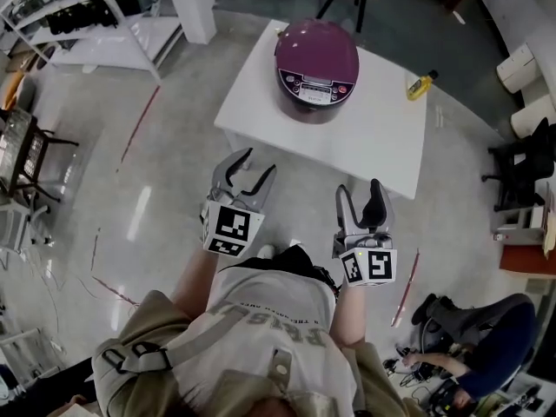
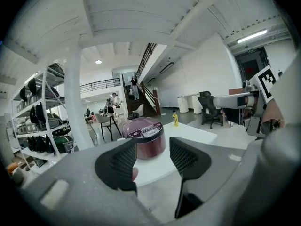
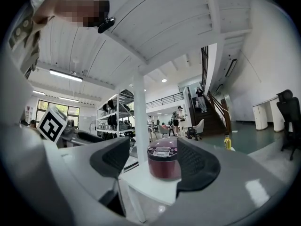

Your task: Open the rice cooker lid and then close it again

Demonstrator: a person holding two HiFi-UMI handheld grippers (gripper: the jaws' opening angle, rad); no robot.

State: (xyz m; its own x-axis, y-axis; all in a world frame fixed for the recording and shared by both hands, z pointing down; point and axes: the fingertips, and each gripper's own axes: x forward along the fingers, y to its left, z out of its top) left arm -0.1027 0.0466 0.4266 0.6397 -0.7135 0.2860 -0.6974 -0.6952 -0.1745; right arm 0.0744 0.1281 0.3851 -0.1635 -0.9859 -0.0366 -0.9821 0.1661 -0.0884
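Observation:
A maroon rice cooker [image 1: 316,68] with its lid down stands on a white table [image 1: 365,146]; it also shows in the left gripper view [image 2: 146,138] and in the right gripper view [image 3: 163,161], framed between each pair of jaws. My left gripper [image 1: 250,168] hangs over the floor short of the table's near edge, open, nothing between its fingers. My right gripper [image 1: 365,200] is beside it, just short of the table's near corner, also open and empty. Both stand well apart from the cooker.
A yellow bottle [image 1: 420,86] lies on the table's right part. White shelving [image 1: 104,24] with gear stands at the back left, with a white pillar [image 1: 195,5] beside it. Office chairs [image 1: 521,159] sit at the right. A seated person [image 1: 473,346] is at lower right.

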